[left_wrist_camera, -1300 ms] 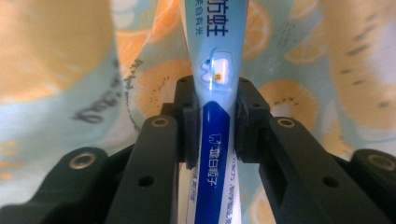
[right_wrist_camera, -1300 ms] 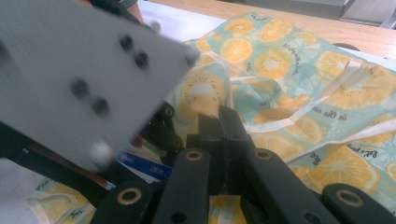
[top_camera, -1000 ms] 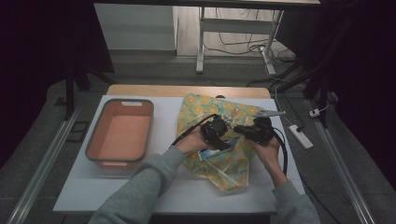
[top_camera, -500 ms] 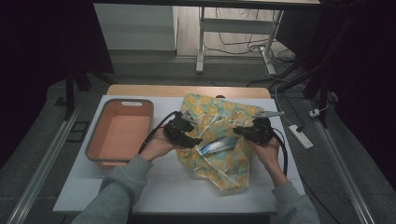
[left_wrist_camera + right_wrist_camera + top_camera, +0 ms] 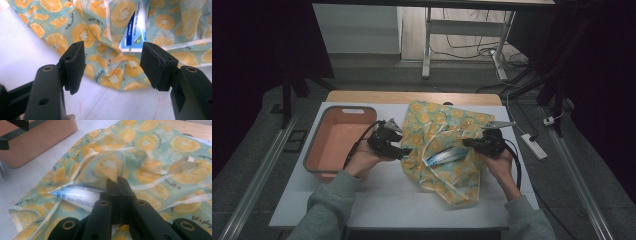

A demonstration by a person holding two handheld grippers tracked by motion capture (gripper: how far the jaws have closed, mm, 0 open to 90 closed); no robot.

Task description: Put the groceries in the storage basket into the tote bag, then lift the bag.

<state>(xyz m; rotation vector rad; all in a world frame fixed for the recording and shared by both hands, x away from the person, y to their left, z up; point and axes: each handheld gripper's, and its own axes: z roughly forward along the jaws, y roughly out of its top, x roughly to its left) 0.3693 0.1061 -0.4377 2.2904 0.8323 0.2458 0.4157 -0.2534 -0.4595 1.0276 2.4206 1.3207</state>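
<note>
Fingers (image 5: 75,62) of the left gripper (image 5: 398,150) standing apart, just widening, gripping nothing — facing the fruit-print bag's (image 5: 447,150) near edge on the table (image 5: 377,205), toothpaste tube (image 5: 444,157) lying crosswise beyond, right gripper (image 5: 469,143) pinching bag fabric, nearer the tube.

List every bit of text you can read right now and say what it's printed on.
"let's play": black script on the fruit-print cloth bag, at the lower right edge of the right gripper view.
More black script is scattered over the bag's print in the left gripper view: too small and blurred to read.
Blue lettering on the white and blue tube lying on the bag: blurred, not readable.
Orange bin: no text visible.
</note>
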